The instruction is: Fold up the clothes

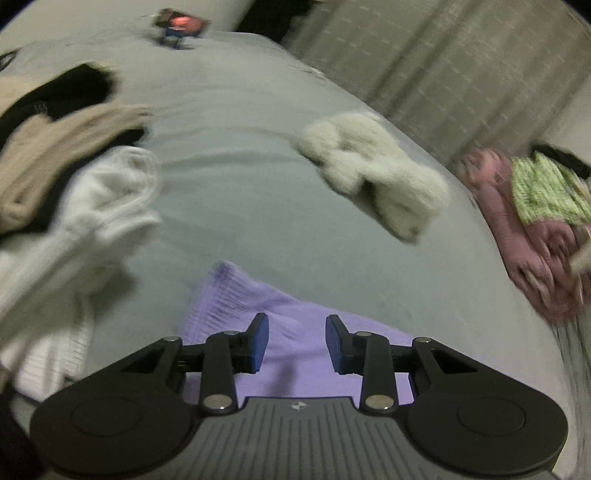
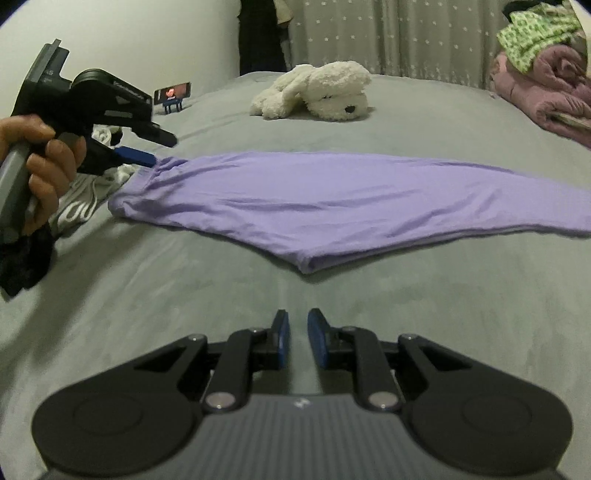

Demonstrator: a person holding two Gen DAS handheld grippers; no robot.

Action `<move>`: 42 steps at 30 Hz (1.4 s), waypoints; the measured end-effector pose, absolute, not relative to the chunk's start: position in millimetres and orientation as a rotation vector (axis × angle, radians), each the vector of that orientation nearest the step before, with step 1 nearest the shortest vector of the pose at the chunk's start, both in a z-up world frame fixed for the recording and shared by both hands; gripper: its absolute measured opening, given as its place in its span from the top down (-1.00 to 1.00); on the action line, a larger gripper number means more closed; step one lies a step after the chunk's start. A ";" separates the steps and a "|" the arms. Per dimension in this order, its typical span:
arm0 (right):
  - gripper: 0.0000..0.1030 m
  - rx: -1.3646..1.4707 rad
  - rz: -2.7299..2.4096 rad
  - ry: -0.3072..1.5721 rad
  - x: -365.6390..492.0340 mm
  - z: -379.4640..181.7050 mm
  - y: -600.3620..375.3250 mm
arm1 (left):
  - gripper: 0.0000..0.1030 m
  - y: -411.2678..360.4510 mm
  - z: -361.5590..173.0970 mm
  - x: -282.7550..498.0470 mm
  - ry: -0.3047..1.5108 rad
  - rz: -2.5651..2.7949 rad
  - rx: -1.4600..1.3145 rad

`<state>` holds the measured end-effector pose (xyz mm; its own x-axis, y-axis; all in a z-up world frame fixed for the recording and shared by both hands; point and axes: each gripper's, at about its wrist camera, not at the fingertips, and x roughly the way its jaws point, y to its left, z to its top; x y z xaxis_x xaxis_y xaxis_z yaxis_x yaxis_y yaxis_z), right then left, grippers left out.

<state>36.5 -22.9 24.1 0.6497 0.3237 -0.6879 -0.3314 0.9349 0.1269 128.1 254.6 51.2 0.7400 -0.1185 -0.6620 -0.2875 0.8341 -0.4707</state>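
A purple garment (image 2: 332,199) lies stretched flat across the grey bed (image 2: 147,295), with a fold at its near edge. My left gripper (image 2: 162,149), held in a hand (image 2: 48,166), sits at the garment's left end with a blue pad touching the waistband. In the left wrist view the left gripper (image 1: 297,332) hovers over the purple cloth (image 1: 236,295), its jaws apart and nothing pinched. My right gripper (image 2: 297,325) is over bare sheet in front of the garment, pads a narrow gap apart and empty.
A white plush dog (image 2: 321,92) lies at the back of the bed. A pink blanket (image 2: 546,92) with a green cloth (image 2: 532,33) on top sits at the right. A pile of white, beige and black clothes (image 1: 74,184) lies left. A phone on a stand (image 2: 173,92) is far left.
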 end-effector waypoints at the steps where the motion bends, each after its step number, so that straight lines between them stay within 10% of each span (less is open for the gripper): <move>1: 0.71 0.000 0.368 0.778 35.3 23.8 -23.3 | 0.39 243.5 50.1 129.5 0.758 0.069 -0.579; 24: 0.63 0.062 0.356 0.693 9.2 16.8 -31.0 | 0.38 125.0 38.2 122.3 0.930 -0.046 -0.310; 42: 0.02 0.137 0.189 0.755 -8.6 39.4 -120.7 | 0.38 106.0 46.2 109.5 0.899 -0.035 -0.285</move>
